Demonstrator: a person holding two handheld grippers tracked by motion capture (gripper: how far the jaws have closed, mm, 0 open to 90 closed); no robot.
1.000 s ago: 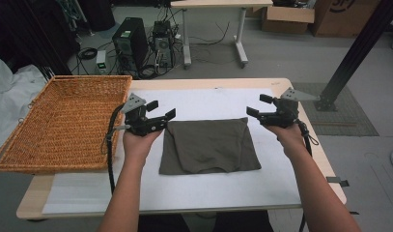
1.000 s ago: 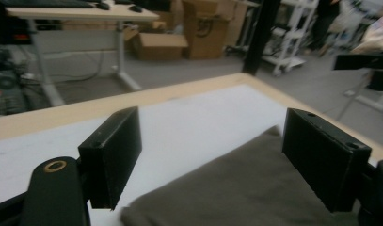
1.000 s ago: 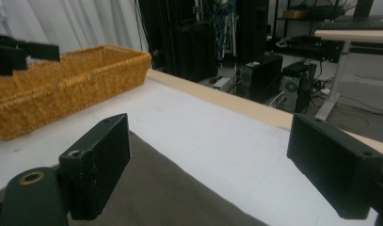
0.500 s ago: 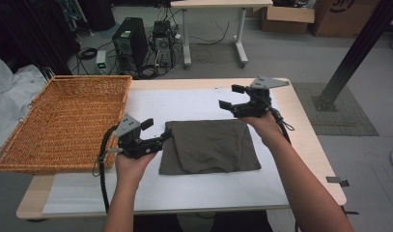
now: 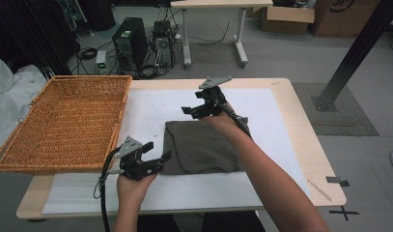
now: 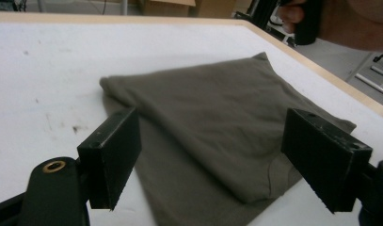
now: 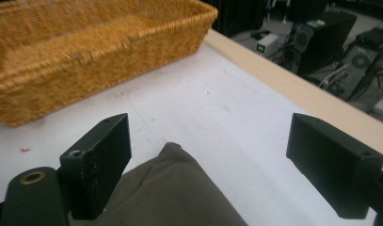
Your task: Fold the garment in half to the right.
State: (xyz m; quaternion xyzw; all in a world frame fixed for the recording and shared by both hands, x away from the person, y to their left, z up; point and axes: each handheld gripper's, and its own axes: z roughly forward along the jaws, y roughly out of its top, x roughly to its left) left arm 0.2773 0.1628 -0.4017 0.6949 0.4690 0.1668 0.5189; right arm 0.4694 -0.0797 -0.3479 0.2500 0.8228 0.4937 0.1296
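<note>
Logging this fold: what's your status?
Both grippers open: left at cloth's near corner, right over far corner. Cloth folded, flat on table. Nothing in the way.

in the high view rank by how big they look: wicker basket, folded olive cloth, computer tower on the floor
1. wicker basket
2. folded olive cloth
3. computer tower, though it stands farther from the camera, so its true size is unsure.

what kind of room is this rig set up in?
Likely a lab or workshop, not a home: desktop computers with loose cables on the bare floor, cardboard boxes by the far desk, and a black metal frame post beside the table.
</note>
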